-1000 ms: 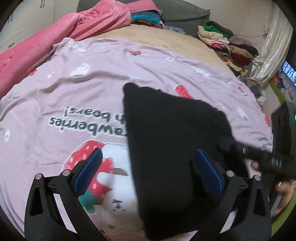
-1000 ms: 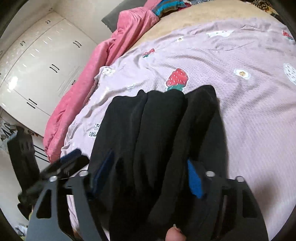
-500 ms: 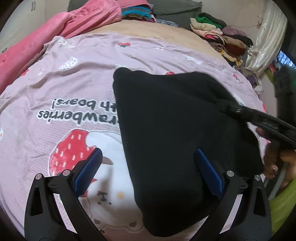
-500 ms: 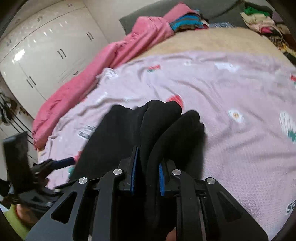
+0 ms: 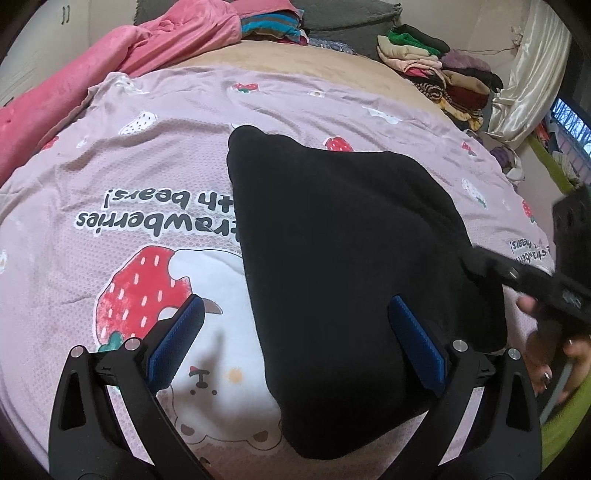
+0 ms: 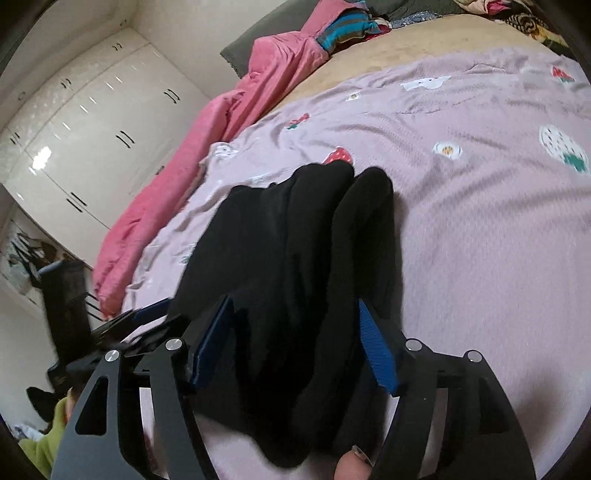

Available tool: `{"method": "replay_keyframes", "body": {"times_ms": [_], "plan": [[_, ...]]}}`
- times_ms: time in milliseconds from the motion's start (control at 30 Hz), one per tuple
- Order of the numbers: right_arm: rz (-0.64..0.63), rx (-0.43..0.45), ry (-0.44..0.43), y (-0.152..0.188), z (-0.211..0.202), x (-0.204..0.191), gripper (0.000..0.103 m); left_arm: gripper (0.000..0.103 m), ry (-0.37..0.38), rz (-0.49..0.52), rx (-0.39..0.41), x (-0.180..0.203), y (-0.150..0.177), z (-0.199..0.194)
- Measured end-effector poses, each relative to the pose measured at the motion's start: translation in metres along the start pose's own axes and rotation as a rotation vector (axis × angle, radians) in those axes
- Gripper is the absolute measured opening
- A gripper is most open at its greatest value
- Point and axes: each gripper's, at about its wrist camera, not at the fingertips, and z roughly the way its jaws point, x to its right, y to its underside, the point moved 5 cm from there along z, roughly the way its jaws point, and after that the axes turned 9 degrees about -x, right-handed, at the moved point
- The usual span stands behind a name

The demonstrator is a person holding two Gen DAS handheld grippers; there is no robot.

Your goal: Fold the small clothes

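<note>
A black garment lies folded in thick layers on the pink strawberry-print sheet. My left gripper is open above its near left edge, holding nothing. My right gripper is open, its blue pads on either side of the garment's near fold without pinching it. The right gripper also shows in the left wrist view, at the garment's right edge.
A pink blanket lies along the left side of the bed. Stacks of folded clothes sit at the far right. White wardrobes stand past the bed. A grey pillow lies at the head.
My right gripper was shut on the garment's fold half a second ago and has opened, and the fold lies down on the sheet. The left gripper stayed open and moved little.
</note>
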Motion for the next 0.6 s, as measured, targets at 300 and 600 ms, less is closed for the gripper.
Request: {"method": "replay_keyframes", "body": {"times_ms": [300, 600], "plan": [[0.001, -0.013, -0.031, 0.030, -0.009, -0.010, 0.065, 0.093, 0.007, -0.005, 0.010, 0.000, 0.006, -0.007], [-0.086, 0.018, 0.037, 0.030, -0.026, -0.024, 0.013, 0.093, 0.024, 0.014, 0.018, 0.006, 0.009, -0.017]]}}
